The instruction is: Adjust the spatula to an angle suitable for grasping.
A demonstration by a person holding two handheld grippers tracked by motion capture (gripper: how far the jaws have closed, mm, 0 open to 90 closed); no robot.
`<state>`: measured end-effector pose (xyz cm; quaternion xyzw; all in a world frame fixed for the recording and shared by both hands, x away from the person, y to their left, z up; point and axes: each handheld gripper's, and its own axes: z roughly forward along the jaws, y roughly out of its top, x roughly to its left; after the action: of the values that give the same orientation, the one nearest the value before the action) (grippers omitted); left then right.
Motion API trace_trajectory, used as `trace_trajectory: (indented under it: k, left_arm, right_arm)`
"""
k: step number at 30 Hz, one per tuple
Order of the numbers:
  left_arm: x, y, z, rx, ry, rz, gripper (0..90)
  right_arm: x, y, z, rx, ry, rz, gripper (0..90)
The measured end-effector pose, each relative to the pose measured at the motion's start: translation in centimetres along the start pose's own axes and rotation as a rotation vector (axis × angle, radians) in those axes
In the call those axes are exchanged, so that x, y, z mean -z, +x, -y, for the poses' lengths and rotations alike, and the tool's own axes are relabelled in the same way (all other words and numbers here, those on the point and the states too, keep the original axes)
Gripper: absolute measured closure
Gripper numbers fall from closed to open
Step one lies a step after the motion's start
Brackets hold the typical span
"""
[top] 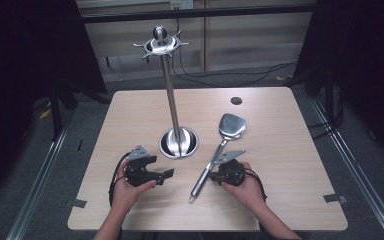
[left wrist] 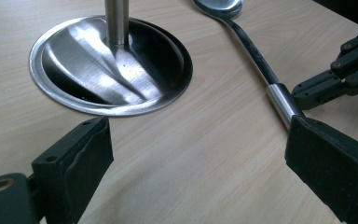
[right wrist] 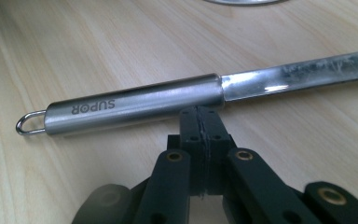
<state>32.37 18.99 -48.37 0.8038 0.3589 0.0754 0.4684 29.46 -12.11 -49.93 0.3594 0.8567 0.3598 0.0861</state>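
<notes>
Bright tabletop (top: 280,150) — dark surroundings, steel glare, soft shadows.

The steel spatula (top: 218,152) lies flat on the wooden table, just right of the round base of the utensil stand. Its broad, shiny blade (top: 232,125) points away from the person; the slim neck runs back and slightly leftward into a thicker brushed-metal handle (right wrist: 135,104). The handle is tubular, carries the printed word SUPOR, and ends in a small wire hanging loop (right wrist: 28,123) at the near end. In the right gripper view the handle lies crosswise just beyond the closed jaw tips, close to or touching them, not clamped.
</notes>
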Motion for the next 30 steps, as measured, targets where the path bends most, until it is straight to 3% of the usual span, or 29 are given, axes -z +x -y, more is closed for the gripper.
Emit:
trace_trajectory:
  k: [18, 21, 26, 30]
  left_arm:
    - [1.7, 0.3, 1.6, 0.034, 0.003, -0.030, 7.9]
    - [1.8, 0.5, 1.7, 0.035, 0.006, -0.031, 7.9]
    - [1.6, 0.6, 1.5, 0.035, 0.003, -0.026, 7.9]
    - [1.5, 0.5, 1.5, 0.036, 0.006, -0.031, 7.9]
  right_arm:
    - [-2.6, 0.8, -2.9, 0.038, 0.022, -0.020, 90.0]
    - [-1.2, -0.3, -2.8, -0.010, -0.039, -0.020, 90.0]
    - [1.1, -3.1, -2.9, -0.027, -0.097, 0.075, 90.0]
    - [1.2, -5.7, -2.9, -0.045, -0.138, 0.135, 90.0]
